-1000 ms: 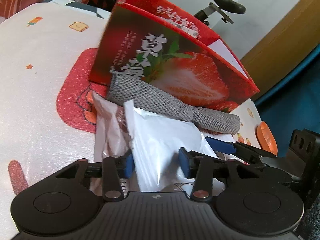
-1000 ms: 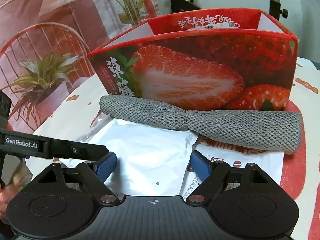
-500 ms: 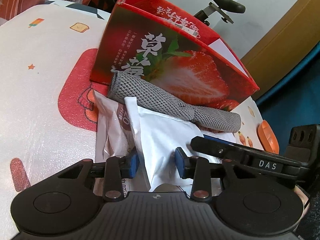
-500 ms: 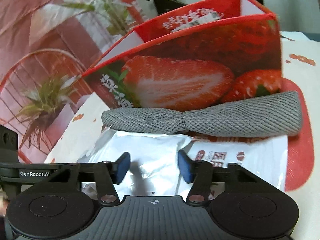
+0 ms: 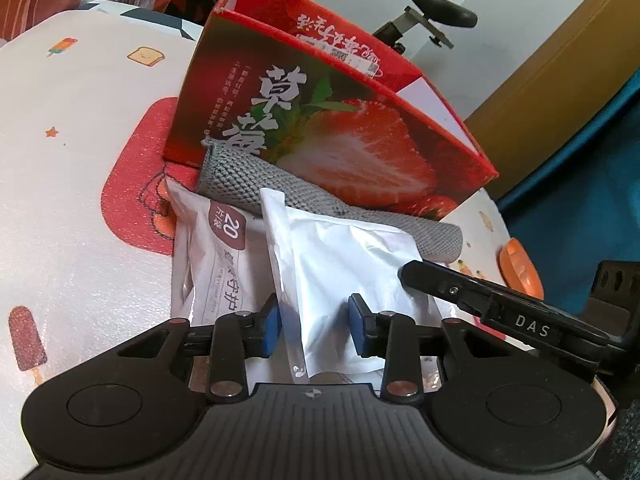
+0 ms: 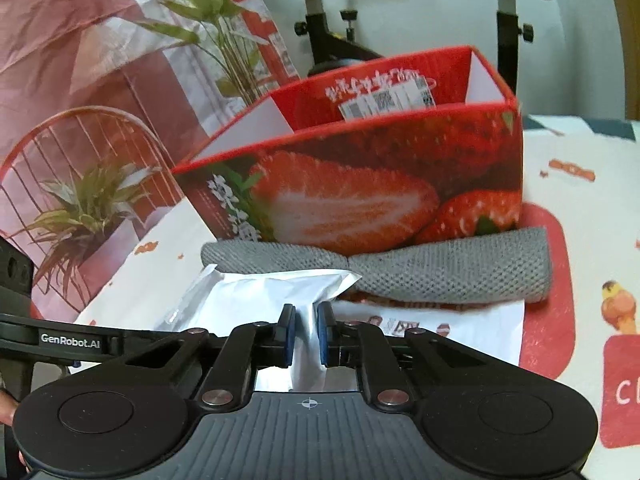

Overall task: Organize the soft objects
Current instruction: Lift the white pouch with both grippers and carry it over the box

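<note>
A white plastic pouch (image 5: pixel 344 264) stands on edge between the blue pads of my left gripper (image 5: pixel 314 330), whose jaws are closing and pressing on it. My right gripper (image 6: pixel 306 332) is shut on the same pouch (image 6: pixel 280 292) from the other side; its black fingers (image 5: pixel 480 300) reach in from the right. Under the pouch lies a printed white packet (image 5: pixel 224 264). Behind it a rolled grey mesh cloth (image 6: pixel 440 268) rests against the open red strawberry box (image 6: pixel 360 196).
The foam table cover (image 5: pixel 80 160) with cartoon prints stretches to the left. An orange object (image 5: pixel 520 272) lies near the table's right edge. An exercise bike (image 6: pixel 320 20) and a plant-print sheet (image 6: pixel 80 208) stand behind the box.
The right jaws have closed from wide open onto the white pouch and risen a little. The pouch has crumpled and tipped upright. The left gripper has stayed in place, its jaws slightly narrower.
</note>
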The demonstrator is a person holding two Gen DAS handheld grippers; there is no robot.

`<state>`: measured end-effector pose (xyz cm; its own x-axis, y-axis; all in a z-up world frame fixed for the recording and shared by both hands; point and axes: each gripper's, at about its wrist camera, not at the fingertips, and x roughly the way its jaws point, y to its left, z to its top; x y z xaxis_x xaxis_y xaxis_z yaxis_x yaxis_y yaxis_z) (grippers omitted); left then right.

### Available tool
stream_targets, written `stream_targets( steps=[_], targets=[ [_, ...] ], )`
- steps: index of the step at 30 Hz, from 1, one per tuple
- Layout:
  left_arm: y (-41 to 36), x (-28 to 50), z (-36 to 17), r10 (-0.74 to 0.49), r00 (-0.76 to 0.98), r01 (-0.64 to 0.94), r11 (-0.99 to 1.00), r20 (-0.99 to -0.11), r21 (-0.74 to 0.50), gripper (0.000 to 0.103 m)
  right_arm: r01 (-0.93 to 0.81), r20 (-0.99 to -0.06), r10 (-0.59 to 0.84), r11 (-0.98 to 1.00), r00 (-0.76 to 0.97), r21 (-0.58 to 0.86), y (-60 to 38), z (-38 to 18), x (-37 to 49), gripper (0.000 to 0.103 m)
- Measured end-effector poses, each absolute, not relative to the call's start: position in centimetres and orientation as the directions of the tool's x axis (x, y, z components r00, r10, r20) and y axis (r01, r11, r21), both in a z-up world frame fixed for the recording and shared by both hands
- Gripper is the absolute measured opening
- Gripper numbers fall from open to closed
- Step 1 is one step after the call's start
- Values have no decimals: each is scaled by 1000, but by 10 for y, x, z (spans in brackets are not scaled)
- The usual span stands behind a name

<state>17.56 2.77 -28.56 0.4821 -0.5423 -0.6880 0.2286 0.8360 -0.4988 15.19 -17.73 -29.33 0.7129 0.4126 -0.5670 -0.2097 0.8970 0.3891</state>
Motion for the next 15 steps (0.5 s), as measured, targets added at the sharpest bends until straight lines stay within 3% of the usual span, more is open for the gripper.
stream_targets(
  steps=[15],
  targets=[
    [33, 169, -217, -531, 633, 300, 839, -563, -453, 37, -308, -433, 436, 890, 789, 335, -175, -225, 157, 11]
  ],
)
